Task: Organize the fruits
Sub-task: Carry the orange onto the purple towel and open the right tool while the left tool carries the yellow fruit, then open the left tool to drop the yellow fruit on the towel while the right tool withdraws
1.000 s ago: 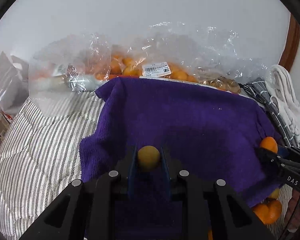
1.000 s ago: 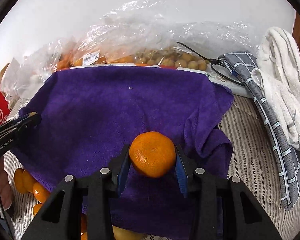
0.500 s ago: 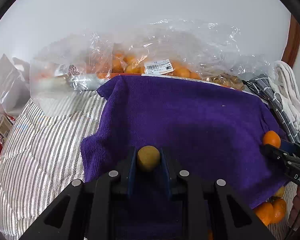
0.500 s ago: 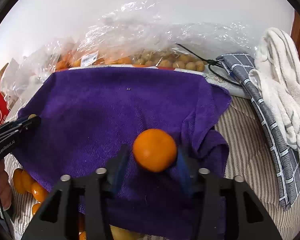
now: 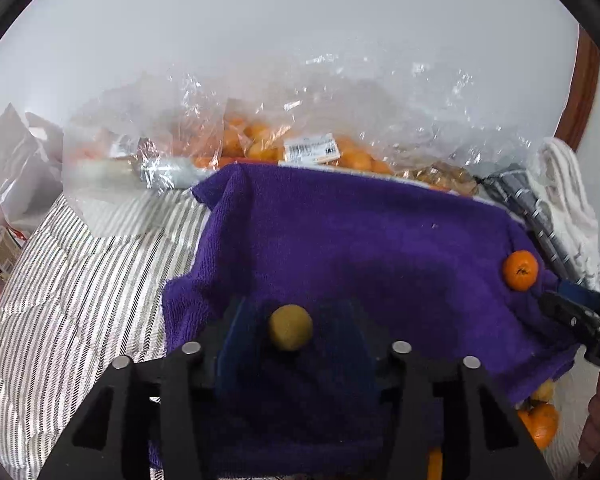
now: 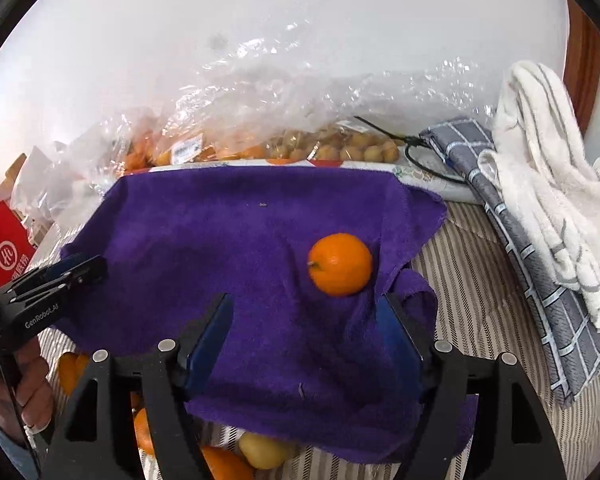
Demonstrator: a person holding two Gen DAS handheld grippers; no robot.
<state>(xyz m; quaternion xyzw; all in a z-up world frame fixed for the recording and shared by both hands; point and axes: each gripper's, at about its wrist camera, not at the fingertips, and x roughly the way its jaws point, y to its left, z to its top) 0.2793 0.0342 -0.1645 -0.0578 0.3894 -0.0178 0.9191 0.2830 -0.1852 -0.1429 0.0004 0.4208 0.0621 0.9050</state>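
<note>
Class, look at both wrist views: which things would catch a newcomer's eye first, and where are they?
The purple towel fills the middle of both views. A bright orange mandarin lies on it just beyond the open right gripper, and a small yellowish fruit sits loose between the left gripper's fingers.

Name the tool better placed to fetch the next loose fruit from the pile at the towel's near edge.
Probably left: the left tool has just opened around its small yellow fruit, and the loose fruit pile lies on its side of the purple towel.
</note>
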